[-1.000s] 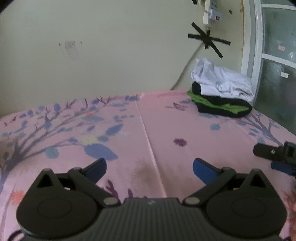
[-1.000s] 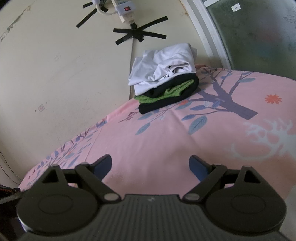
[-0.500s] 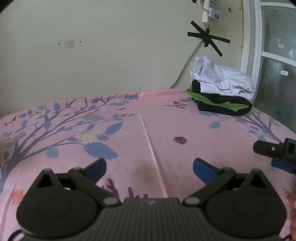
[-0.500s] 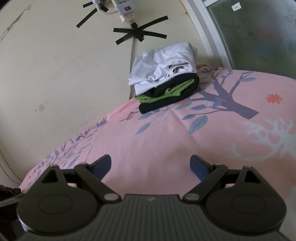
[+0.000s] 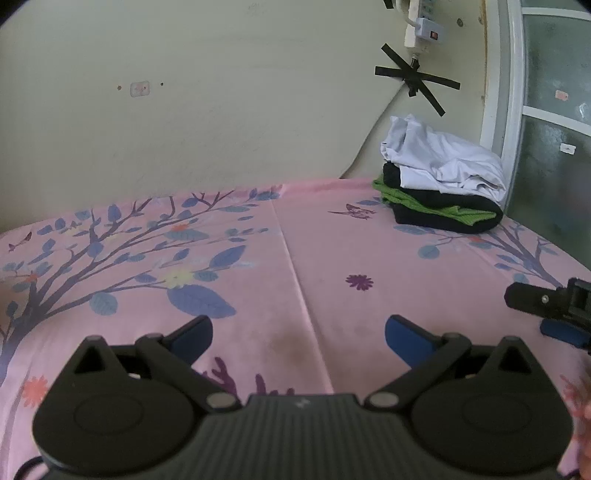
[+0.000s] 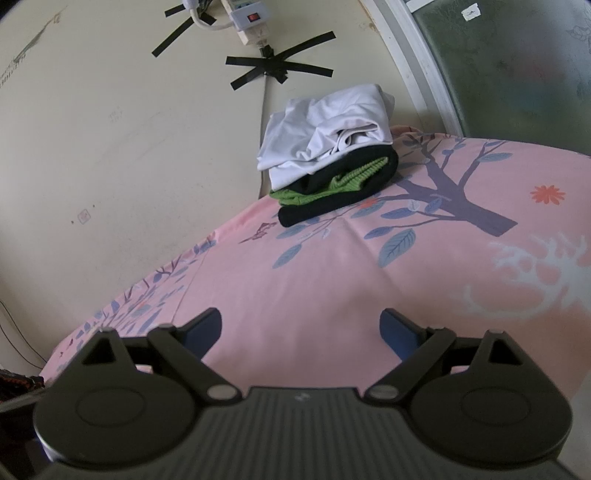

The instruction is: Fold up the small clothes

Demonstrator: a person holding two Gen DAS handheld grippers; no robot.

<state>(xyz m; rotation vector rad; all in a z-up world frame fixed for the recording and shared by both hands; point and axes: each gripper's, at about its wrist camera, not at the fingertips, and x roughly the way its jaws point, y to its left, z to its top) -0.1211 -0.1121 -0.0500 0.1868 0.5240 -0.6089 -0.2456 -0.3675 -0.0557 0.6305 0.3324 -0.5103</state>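
A stack of folded clothes sits at the far right corner of the pink floral sheet: a white garment on top, a black and green garment beneath. My left gripper hovers open over the sheet's middle, nothing between its blue-tipped fingers. My right gripper is open too, low over the sheet and well short of the stack. The right gripper's fingertips poke into the left wrist view at the right edge.
A cream wall backs the bed, with a taped power strip and cable above the stack. A frosted glass door stands at the right. The sheet's left edge drops off near a dark object.
The left gripper's view has tilted and drifted slightly, bringing the wall and stack a little lower in frame. The right gripper has barely moved. Both stay open.
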